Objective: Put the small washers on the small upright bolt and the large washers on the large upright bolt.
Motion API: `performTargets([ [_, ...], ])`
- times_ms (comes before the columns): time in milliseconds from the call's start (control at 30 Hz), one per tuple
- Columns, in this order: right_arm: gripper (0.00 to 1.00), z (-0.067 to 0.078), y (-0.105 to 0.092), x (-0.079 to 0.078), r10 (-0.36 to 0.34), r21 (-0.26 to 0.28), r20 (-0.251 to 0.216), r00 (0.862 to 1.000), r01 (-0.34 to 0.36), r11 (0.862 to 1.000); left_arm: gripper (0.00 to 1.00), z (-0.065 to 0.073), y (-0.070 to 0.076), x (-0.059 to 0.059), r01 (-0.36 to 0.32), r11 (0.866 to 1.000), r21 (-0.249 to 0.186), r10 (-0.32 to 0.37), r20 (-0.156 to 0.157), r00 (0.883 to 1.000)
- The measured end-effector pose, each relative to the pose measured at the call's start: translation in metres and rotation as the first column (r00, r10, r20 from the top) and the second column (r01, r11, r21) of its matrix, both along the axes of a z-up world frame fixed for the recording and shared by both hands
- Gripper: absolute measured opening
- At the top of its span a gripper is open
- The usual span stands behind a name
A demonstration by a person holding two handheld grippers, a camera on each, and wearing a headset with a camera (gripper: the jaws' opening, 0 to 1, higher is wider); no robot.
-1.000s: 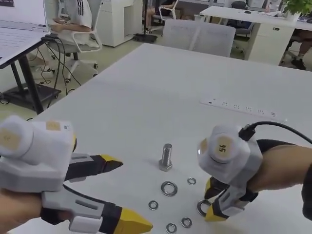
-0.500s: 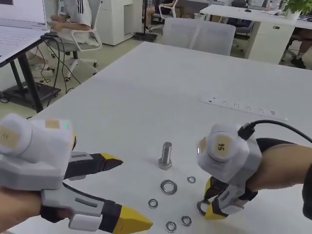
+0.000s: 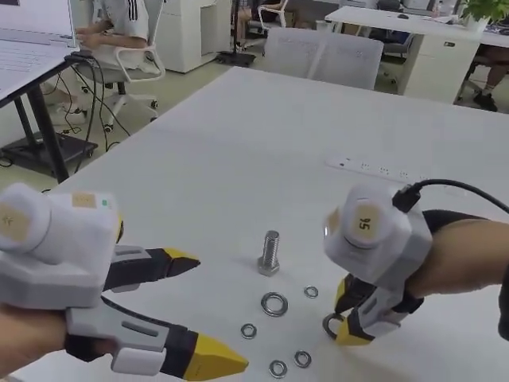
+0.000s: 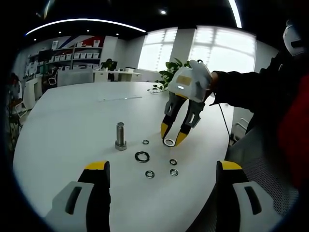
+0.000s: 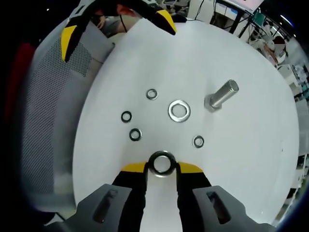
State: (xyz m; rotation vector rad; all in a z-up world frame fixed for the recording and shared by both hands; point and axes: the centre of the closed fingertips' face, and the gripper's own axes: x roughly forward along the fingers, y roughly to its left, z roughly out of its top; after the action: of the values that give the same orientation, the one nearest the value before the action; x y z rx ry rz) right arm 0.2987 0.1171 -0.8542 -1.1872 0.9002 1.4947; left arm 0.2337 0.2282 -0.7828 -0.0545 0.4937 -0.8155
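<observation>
The bench [image 3: 262, 143] stretches wide beyond the parts. My left gripper [image 3: 216, 317] hovers level near the front edge, jaws spread and holding nothing. My right gripper [image 3: 340, 321] points down and pinches a large washer [image 5: 161, 163], right of the upright bolt [image 3: 270, 253]. Another large washer [image 3: 274, 304] and four small washers [image 3: 248, 330] lie loose.

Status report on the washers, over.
Right hand-held gripper shut on large washer; left hand-held gripper open. Bolt upright, bare. Five loose washers flat nearby.

Bright even light, soft shadows; fisheye edges bend, sharp focus.
</observation>
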Motion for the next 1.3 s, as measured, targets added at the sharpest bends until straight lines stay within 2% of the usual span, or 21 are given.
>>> performTargets([
  [200,0.24,0.017,0.005,0.006,0.001,0.014,-0.004,1.000,-0.001,1.000,0.91,0.001,0.001,0.001,-0.003,1.000,0.000,0.003,0.006,1.000],
  [567,0.24,0.047,0.014,0.015,0.006,0.050,0.024,1.000,-0.007,0.999,0.91,0.003,0.002,0.001,-0.009,1.000,-0.004,0.009,0.015,1.000],
  [833,0.24,0.056,0.018,0.021,0.006,0.051,0.051,0.999,-0.009,0.999,0.90,0.006,0.005,0.003,-0.021,1.000,-0.007,0.021,0.033,0.999],
  [1033,0.24,0.066,0.028,0.026,0.004,0.074,0.065,0.998,-0.009,0.997,0.90,0.009,0.011,0.007,-0.048,0.999,0.002,0.048,0.062,0.997],
  [1300,0.24,0.072,0.041,0.030,0.017,0.092,0.080,0.997,-0.025,0.995,0.89,0.010,0.016,0.010,-0.071,0.997,0.016,0.070,0.082,0.994],
])
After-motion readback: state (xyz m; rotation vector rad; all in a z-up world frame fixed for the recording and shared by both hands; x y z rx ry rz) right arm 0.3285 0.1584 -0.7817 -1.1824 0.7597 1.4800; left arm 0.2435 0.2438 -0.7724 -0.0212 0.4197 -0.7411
